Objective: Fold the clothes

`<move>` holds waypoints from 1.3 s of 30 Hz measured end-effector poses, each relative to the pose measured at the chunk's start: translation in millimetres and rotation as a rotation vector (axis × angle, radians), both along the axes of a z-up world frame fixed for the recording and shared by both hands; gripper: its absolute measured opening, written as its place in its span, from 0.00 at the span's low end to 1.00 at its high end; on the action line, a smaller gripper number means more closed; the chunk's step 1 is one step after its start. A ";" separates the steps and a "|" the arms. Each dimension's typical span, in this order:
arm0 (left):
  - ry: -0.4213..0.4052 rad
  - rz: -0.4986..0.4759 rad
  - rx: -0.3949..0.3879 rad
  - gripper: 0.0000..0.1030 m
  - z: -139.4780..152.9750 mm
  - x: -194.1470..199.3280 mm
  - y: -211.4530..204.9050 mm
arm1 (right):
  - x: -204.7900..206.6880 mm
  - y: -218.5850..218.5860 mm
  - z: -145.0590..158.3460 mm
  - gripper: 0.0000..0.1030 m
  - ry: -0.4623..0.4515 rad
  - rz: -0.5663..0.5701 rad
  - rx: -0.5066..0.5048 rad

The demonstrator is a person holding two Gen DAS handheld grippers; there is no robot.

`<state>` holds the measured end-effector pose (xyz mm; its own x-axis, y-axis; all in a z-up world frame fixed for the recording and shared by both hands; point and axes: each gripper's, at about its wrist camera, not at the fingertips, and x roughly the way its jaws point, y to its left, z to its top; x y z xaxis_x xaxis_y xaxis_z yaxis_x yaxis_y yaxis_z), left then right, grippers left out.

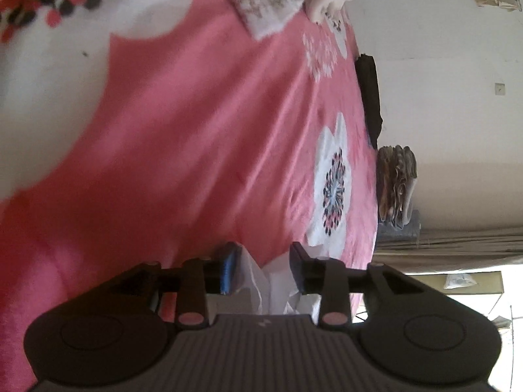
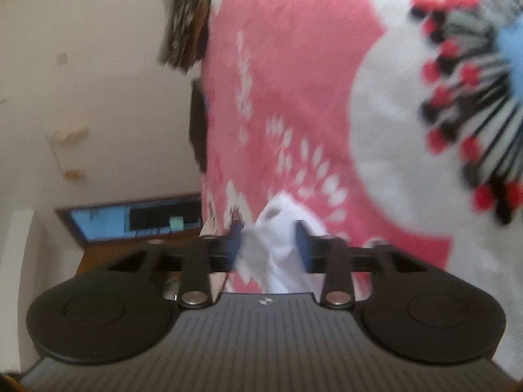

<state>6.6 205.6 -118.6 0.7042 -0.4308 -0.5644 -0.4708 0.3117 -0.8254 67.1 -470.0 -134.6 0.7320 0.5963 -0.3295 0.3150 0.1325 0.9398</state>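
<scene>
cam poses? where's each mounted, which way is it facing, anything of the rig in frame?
Left wrist: on left gripper, rolled, looking across the pink bedspread to the wall; own fingers, white cloth between them.
Right wrist: on right gripper, rolled, same bedspread; own fingers, white cloth between.
Shared: bedspread, white cloth.

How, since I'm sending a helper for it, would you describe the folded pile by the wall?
Follow the pink flowered bedspread to its edge along the cream wall. A stack of folded brown-patterned clothes sits at that edge. Unlike the plain black garment beside it along the same edge, it is mottled brown and visibly layered.
</scene>
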 end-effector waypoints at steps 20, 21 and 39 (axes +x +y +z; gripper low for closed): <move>-0.209 -0.718 0.649 0.49 67.6 -68.1 -138.6 | -31.2 279.8 58.3 0.22 -0.468 1.109 -0.803; -0.203 -0.749 0.675 0.48 62.2 -68.7 -145.3 | -29.3 279.5 55.3 0.18 -0.457 1.105 -0.823; -0.218 -0.881 0.842 0.49 46.5 -61.8 -170.5 | 52.4 237.7 73.6 0.18 -0.529 0.695 -0.896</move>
